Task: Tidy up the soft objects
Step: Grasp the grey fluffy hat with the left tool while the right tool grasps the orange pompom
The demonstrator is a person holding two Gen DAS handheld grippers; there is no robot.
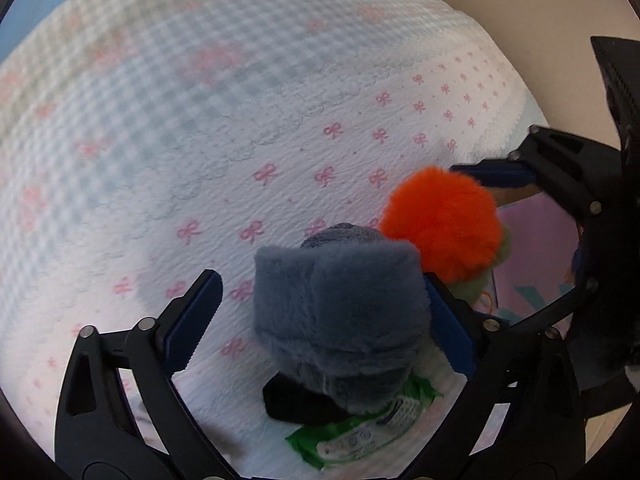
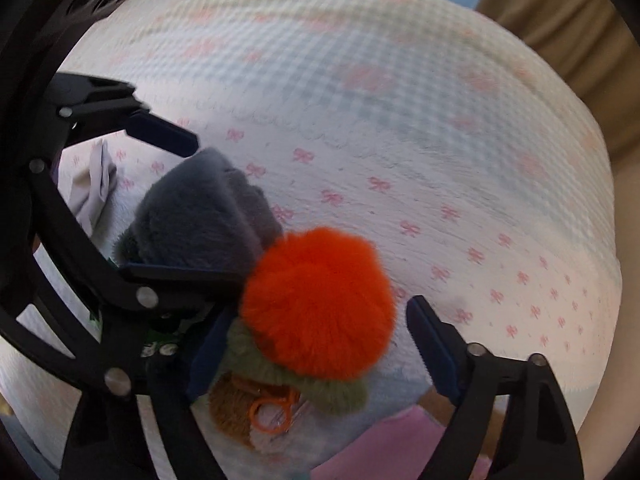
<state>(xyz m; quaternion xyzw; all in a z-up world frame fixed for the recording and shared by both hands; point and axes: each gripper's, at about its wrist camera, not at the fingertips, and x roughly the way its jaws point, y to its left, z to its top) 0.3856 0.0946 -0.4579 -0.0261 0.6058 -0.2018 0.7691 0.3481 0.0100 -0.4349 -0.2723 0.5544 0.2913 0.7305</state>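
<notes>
A grey-blue plush toy (image 1: 340, 300) sits between the fingers of my left gripper (image 1: 324, 300), which is open; its right finger touches the plush, its left finger stands apart. The plush also shows in the right wrist view (image 2: 200, 216). An orange fluffy pom-pom (image 2: 320, 300) with a green fuzzy base (image 2: 288, 376) lies between the open fingers of my right gripper (image 2: 320, 344); it also shows in the left wrist view (image 1: 444, 220). Both toys rest side by side on a white bedspread (image 1: 280, 120) with pink bows.
A green wipes pack (image 1: 360, 432) and a black object (image 1: 296, 400) lie under the plush. A brown fuzzy item with an orange clip (image 2: 264, 408) lies by the pom-pom. A pink-purple box (image 1: 536, 256) sits beyond the bed edge. Grey cloth (image 2: 96, 184) lies left.
</notes>
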